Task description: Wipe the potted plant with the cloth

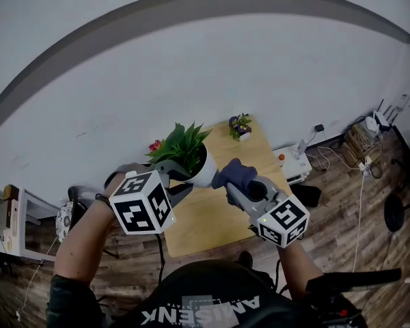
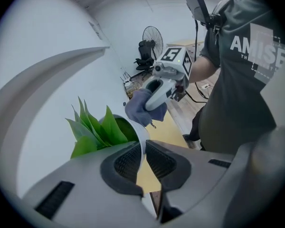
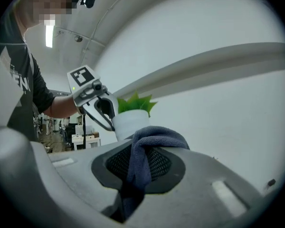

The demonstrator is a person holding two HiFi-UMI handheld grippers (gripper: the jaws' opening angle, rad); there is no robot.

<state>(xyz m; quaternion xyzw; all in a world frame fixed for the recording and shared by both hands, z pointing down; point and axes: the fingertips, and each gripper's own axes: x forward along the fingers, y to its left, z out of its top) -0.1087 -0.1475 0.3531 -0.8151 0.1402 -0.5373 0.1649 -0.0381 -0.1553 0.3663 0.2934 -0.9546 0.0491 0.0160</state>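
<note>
Pot (image 2: 142, 133) mostly hidden behind left hand-held gripper (image 2: 143, 146).

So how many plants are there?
3: the green potted plant in the left hand-held gripper, a purple-flowered plant farther back on the table, and red flowers half hidden behind the leaves.

Table (image 1: 208, 221): light wood, its far end against the white wall.
On the table: a small pot of purple and yellow flowers (image 1: 240, 126) at the far end, near the wall.
Floor (image 1: 331, 207): dark wood planks.
On the floor: a white box (image 1: 295, 165) just beside the table's right side; loose cables (image 1: 321, 158) beyond it; a white shelf unit (image 1: 10, 221) far left.
</note>
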